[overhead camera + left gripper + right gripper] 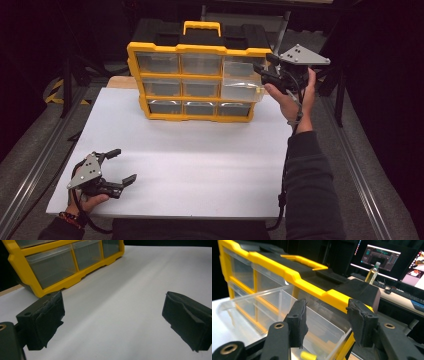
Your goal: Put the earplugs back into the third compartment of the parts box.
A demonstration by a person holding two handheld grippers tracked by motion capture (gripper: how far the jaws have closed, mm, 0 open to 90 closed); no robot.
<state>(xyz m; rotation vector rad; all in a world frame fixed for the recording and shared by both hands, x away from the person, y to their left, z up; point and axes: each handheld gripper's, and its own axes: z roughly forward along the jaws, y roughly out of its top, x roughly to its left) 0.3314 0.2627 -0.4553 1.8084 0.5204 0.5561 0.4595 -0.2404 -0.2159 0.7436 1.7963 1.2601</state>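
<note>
One clear plastic drawer (pixel 242 89), light, stiff and slippery, juts from the yellow organizer (pixel 197 82); the right hand-held gripper (pixel 265 75), jaws apart, should pinch its front lip.

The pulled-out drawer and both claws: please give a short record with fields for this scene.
cabinet: yellow drawer organizer at the far side of the white board
open drawer: clear drawer, right column, middle row, pulled out
drawer contents: a small yellow piece
right claw: open, over the drawer
left claw: open, holds nothing, at the near left
</note>
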